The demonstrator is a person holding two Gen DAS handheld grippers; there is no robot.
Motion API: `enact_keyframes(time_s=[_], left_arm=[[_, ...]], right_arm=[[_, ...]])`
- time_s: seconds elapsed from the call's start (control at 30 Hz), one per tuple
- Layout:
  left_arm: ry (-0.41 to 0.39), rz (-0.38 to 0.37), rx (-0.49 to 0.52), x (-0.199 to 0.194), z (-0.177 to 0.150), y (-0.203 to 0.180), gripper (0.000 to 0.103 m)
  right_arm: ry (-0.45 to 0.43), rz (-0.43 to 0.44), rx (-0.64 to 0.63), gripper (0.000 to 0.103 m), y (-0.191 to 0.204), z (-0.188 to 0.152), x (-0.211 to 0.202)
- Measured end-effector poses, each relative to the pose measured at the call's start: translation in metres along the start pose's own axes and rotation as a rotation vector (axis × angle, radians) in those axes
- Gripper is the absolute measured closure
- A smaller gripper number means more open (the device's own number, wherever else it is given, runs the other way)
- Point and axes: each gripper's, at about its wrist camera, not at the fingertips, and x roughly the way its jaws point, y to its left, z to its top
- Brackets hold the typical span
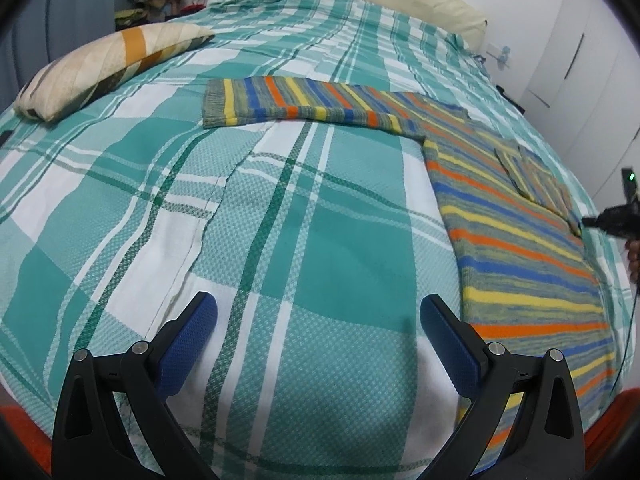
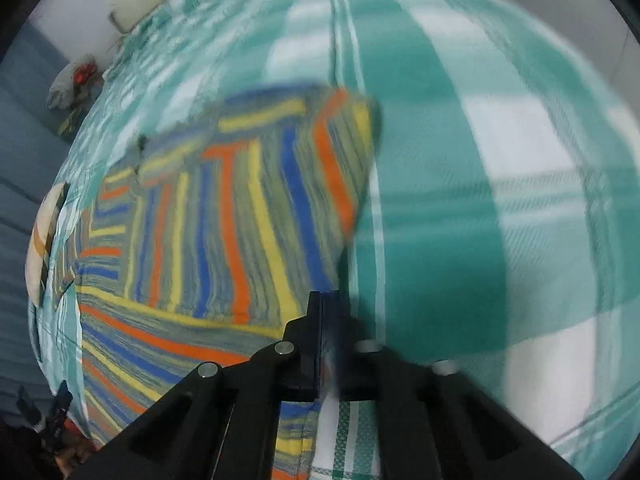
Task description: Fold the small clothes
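Striped sweater [image 1: 516, 240] lies flat on the bed [image 1: 280, 220], one sleeve folded in. Soft, floppy knit, so grab hems. Left gripper [image 1: 320, 320] gapes empty; right gripper [image 2: 326, 344] looks closed, blurry though.

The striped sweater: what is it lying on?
The striped sweater lies flat on a teal-and-white checked bedsheet. Whatever is under the sheet is covered.

A bed [image 1: 280, 208] in teal-and-white check fills the room, white wardrobe doors [image 1: 576, 68] beside it.
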Motion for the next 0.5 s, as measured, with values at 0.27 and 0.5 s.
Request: enact_keyframes(time_s=[0.27,0.5], left_arm=[[0.018,0.065,0.076,0.011,-0.004,-0.008,0.001],[0.037,0.108,0.121,0.017,-0.005,-0.015,0.001]], right_arm=[[0.027,-0.108,-0.130,0.092,0.025,0.046,0.035],[-0.082,-0.246,-0.065,0.082,-0.007,0.016,0.016]])
